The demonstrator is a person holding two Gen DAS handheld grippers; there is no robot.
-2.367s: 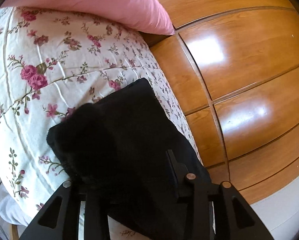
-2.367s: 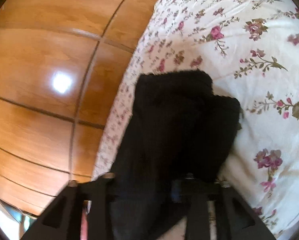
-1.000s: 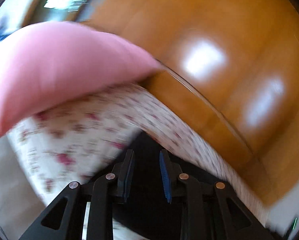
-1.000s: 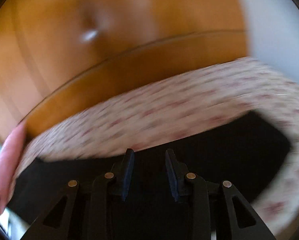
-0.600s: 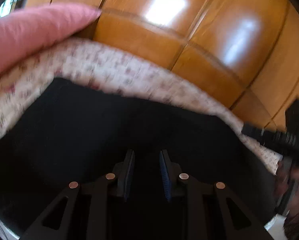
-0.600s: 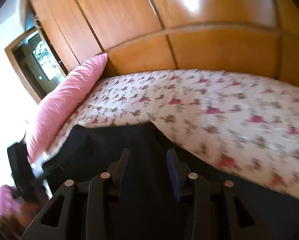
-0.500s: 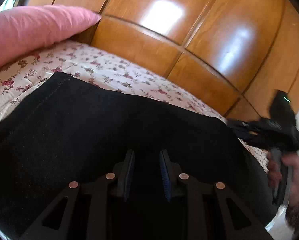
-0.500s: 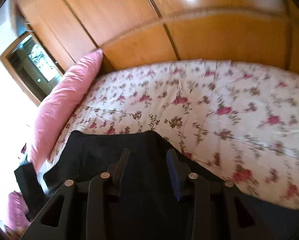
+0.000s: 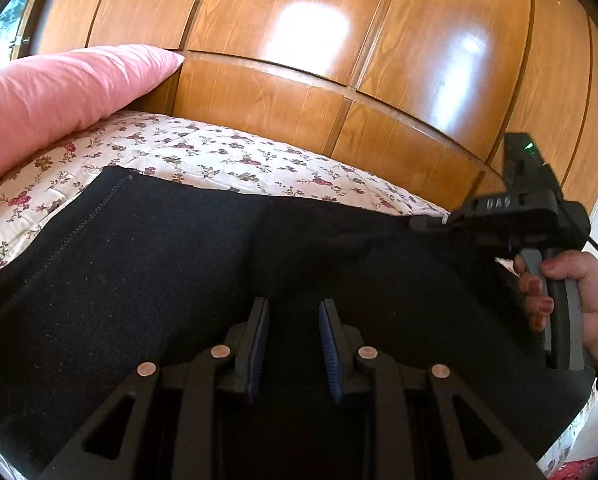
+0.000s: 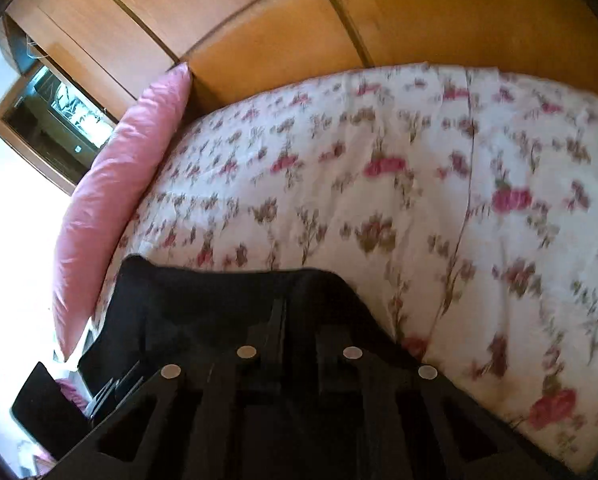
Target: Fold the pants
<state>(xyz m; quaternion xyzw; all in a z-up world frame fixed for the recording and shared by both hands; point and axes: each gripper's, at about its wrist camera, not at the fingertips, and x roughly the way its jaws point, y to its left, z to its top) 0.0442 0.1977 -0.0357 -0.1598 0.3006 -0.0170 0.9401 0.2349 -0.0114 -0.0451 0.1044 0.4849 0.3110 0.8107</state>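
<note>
Black pants [image 9: 171, 264] lie folded in a broad slab on the floral bedspread [image 9: 219, 156]. My left gripper [image 9: 292, 320] hovers low over the pants with its blue-padded jaws apart and nothing between them. My right gripper shows in the left wrist view [image 9: 423, 224] at the pants' right end, held by a hand, its jaws pinched on the edge of the black cloth. In the right wrist view the right gripper [image 10: 299, 316] has its fingers close together with the black pants [image 10: 203, 300] bunched around them.
A pink pillow [image 9: 51, 92] lies at the left end of the bed, also in the right wrist view [image 10: 111, 200]. Glossy wooden panels [image 9: 339, 40] stand right behind the bed. A window [image 10: 47, 116] is beyond the pillow.
Both grippers swung round from the small folded bundle to face the wall. The pants now lie wider. The right gripper's jaws have closed on the pants' edge; the left stays open.
</note>
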